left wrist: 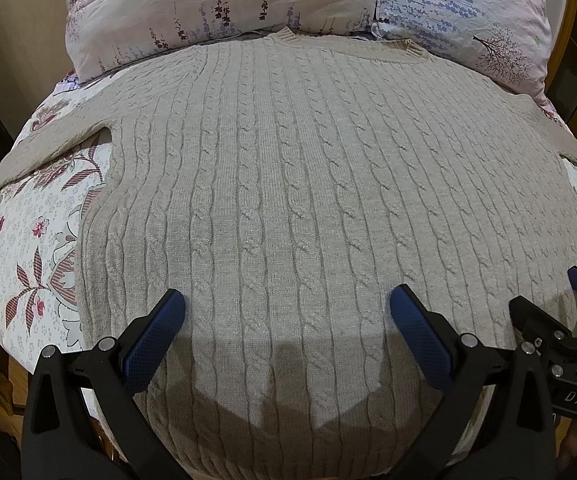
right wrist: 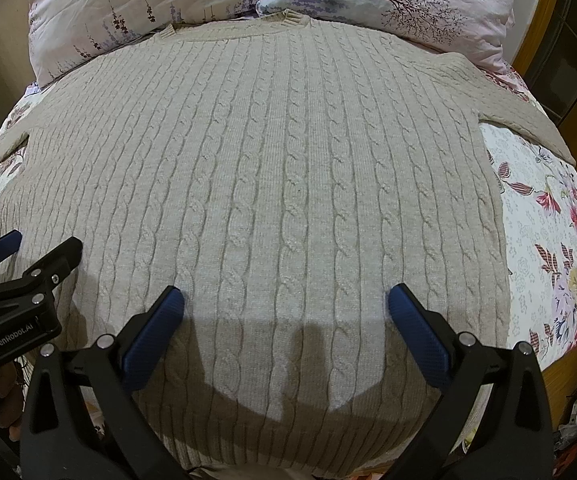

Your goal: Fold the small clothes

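Across the middle of both wrist views a beige cable-knit sweater (left wrist: 288,200) lies flat on a bed with a floral bedspread (left wrist: 28,248), neckline toward the top of the frame, just touching two printed pillows (left wrist: 216,4); its lower hem runs under the camera and is cut off at the bottom edge; both sleeves spread out to the frame edges, so their cuffs cannot be seen; the left gripper (left wrist: 287,304) hangs over the lower part of the knit with its blue-padded fingers (left wrist: 156,344) spread wide, nothing between them; the right gripper (right wrist: 286,302) is likewise spread apart and empty over the lower sweater; whether any fingertip touches the fabric cannot be told; dark shadows blur the knit near the bottom.
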Tool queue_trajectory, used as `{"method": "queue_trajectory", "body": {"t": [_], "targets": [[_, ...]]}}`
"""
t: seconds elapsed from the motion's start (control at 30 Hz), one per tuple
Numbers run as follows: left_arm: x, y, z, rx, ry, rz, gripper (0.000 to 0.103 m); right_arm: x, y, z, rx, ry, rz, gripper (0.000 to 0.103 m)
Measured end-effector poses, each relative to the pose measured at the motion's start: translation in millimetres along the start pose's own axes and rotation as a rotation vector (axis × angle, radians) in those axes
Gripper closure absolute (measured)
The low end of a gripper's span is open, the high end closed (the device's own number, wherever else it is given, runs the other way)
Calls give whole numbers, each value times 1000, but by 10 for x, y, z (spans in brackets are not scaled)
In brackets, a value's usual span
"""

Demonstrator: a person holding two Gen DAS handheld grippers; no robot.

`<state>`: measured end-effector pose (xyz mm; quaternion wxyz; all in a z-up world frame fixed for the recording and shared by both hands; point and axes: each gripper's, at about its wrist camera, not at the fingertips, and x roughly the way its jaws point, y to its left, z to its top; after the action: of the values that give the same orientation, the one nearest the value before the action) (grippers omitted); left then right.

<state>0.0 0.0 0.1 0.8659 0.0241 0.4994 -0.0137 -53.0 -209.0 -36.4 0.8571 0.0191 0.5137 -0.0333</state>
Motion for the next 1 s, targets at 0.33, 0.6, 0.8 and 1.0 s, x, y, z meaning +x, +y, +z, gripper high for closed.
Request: {"method": "queue_trajectory", "body": {"t": [0.33,0.6,0.8,1.0], "targets": [[0,0,0,0,0,0,1,1,2,2,0,0,0,2],[0,0,0,0,0,0,1,2,3,4,0,0,0,2],[0,0,0,0,0,0,1,0,1,-1,-2,-9,2,2],[0,-1,6,3,4,-1,1,-22,-7,-36,-9,-23,8,2]]}}
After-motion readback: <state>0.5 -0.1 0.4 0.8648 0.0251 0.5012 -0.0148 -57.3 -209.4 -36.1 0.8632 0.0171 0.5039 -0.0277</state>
